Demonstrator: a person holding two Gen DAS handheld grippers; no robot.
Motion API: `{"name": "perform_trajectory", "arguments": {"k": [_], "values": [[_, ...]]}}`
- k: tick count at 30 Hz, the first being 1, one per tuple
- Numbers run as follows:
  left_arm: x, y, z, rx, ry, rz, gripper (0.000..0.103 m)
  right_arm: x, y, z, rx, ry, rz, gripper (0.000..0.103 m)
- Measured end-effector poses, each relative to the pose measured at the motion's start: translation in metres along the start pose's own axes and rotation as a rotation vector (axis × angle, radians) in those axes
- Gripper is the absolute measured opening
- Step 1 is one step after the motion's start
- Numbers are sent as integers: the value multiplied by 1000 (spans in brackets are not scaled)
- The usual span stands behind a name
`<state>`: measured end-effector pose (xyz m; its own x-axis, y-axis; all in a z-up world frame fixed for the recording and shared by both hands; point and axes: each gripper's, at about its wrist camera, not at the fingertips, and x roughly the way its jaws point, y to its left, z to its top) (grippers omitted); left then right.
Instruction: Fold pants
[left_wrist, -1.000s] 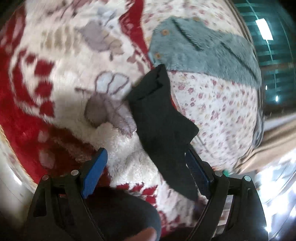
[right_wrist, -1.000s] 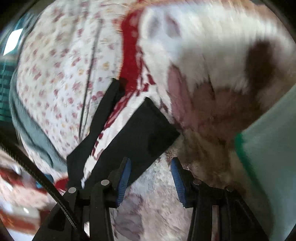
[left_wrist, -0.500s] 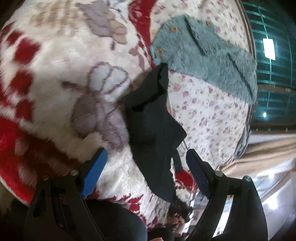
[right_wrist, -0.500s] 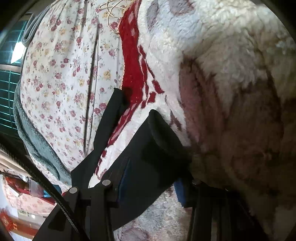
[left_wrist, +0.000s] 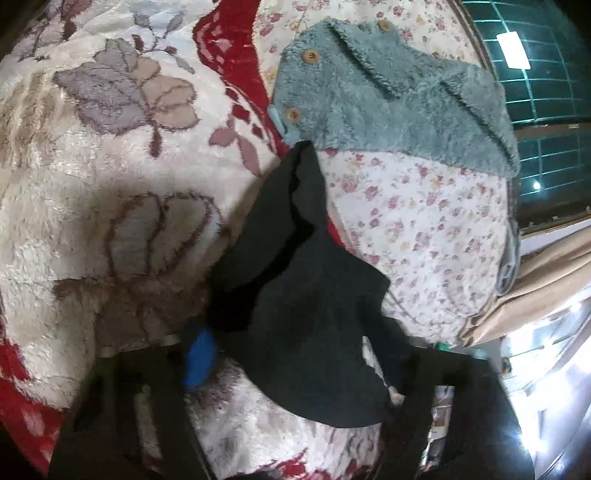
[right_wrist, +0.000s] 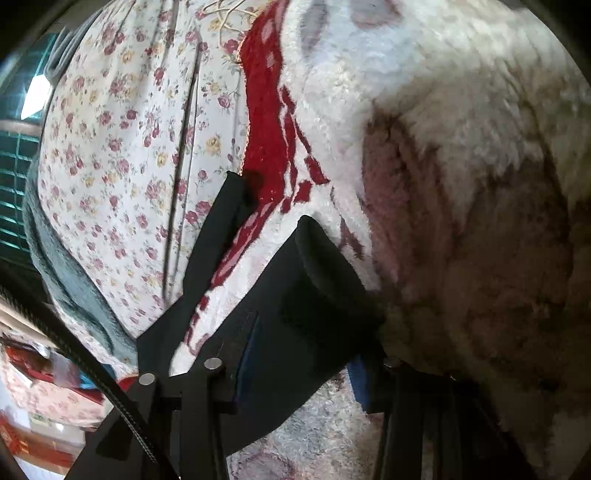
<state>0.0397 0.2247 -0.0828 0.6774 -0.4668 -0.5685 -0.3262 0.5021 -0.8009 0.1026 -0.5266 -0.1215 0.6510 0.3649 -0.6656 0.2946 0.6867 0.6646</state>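
blanket (left_wrist: 74, 206): plush cream/red floral, the landmark; everything else placed vs it.
L gripper (left_wrist: 295, 354): low over blanket's near part, fingers wrapped round dark cloth; one blue pad (left_wrist: 199, 354) showed, the other hidden by fabric. Looked clamped on pants, gap narrow, but blur + cover meant not 100% sure.
pants (left_wrist: 295, 295): black, small, bunched; lay across blanket's red border, one end trailing twd the quilt side. Rumpled, edges wavy, not flat.
quilt (left_wrist: 424, 221): white w/ small roses, just beside blanket's red edge, far side.
fleece top (left_wrist: 388, 96): teal, wood buttons, on quilt, beyond blanket; one pant tip nearly touched it. Not part of task.
R gripper (right_wrist: 299, 369): at blanket's near edge, jaws closed on wide end of pants (right_wrist: 314, 314); cloth filled the gap, blue pads peeked either side.
pant leg (right_wrist: 218, 229): thin strip ran off along blanket's red border.
progress: early-mid, my read. Both ends gripped, garment partly lifted. No clean fold visible.
left to do: straighten, lay flat on blanket, bring ends together, release.
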Motion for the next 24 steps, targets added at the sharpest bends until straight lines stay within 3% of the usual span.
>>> {"name": "perform_trajectory", "arguments": {"k": [2, 4, 11, 13, 17, 21, 24], "values": [[3, 1, 2, 12, 21, 41, 9, -1, 7, 2, -55, 4, -54, 22], [-2, -6, -2, 61, -3, 65, 8, -5, 9, 5, -68, -3, -39, 11], [-55, -24, -14, 141, -168, 114, 7, -46, 17, 2, -159, -16, -57, 6], [-73, -21, -11, 149, -240, 139, 7, -57, 22, -7, -196, 15, -53, 6], [-106, 11, 4, 50, -330, 157, 7, -53, 36, -34, -257, 150, -36, 6], [-95, 60, 13, -71, -246, 207, 7, -27, 34, -49, -280, 252, -123, 5], [-82, 85, 10, -137, -185, 246, 13, -18, 17, -47, -189, 305, -130, 5]]}}
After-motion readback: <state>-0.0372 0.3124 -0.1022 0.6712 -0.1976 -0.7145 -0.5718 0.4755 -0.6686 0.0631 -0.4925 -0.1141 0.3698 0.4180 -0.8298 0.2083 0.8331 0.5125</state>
